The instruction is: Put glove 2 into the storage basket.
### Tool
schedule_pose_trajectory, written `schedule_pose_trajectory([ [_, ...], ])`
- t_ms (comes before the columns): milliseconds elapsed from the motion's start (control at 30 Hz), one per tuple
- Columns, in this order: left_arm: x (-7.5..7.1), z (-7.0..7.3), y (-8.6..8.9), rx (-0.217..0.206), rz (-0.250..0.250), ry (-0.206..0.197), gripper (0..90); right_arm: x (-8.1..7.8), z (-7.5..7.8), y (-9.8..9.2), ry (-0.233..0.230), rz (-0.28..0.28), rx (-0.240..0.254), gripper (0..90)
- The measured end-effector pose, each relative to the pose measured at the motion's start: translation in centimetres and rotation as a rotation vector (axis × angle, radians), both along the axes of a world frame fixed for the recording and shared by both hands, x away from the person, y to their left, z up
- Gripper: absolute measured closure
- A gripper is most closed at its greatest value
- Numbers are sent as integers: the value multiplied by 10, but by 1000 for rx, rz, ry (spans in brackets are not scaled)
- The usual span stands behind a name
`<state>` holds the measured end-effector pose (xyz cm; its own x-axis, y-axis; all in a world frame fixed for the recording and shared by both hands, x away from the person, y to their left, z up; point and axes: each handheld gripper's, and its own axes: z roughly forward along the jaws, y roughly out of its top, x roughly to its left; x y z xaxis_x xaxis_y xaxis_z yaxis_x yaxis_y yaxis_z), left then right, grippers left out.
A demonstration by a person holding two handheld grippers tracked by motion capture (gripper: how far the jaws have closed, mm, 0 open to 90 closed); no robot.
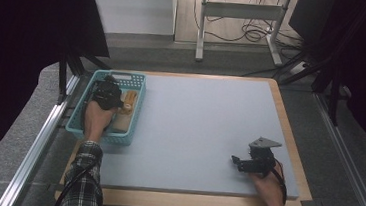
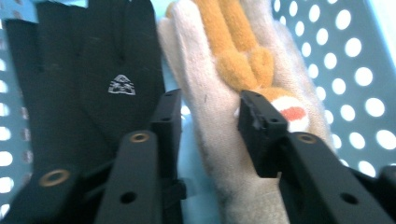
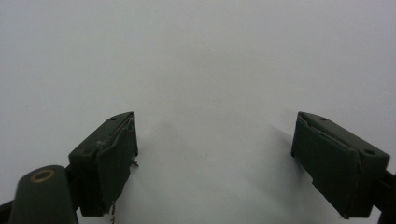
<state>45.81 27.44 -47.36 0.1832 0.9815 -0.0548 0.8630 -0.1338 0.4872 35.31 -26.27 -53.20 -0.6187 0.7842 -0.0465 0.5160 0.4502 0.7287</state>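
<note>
A cream knitted glove with orange fingers (image 2: 205, 79) lies in a light blue perforated basket (image 2: 355, 70), beside a black glove (image 2: 93, 70) with a small white logo. My left gripper (image 2: 212, 123) reaches into the basket and is shut on the cream glove, one jaw on each side of its palm. From the high view the left gripper (image 1: 107, 92) sits over the basket (image 1: 117, 138) at the table's left edge, with the cream glove (image 1: 129, 101) just to its right. My right gripper (image 3: 215, 154) stands open over the bare mat, near the table's front right (image 1: 240, 163).
A pale grey-blue mat (image 1: 198, 129) covers the wooden table. A metal rail (image 1: 36, 145) runs along the left side. A desk frame and cables (image 1: 247, 33) stand on the floor beyond the far edge.
</note>
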Motion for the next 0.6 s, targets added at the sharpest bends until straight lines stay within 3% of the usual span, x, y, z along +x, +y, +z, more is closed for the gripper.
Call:
schedule_pose_trajectory([
  [200,-6,7,8,-14,13,-52,483,0,0,0,0,0,0,139],
  [467,-14,13,14,-32,19,-89,353,0,0,0,0,0,0,139],
  [600,-18,15,18,-63,20,-108,289,0,0,0,-1,0,0,139],
])
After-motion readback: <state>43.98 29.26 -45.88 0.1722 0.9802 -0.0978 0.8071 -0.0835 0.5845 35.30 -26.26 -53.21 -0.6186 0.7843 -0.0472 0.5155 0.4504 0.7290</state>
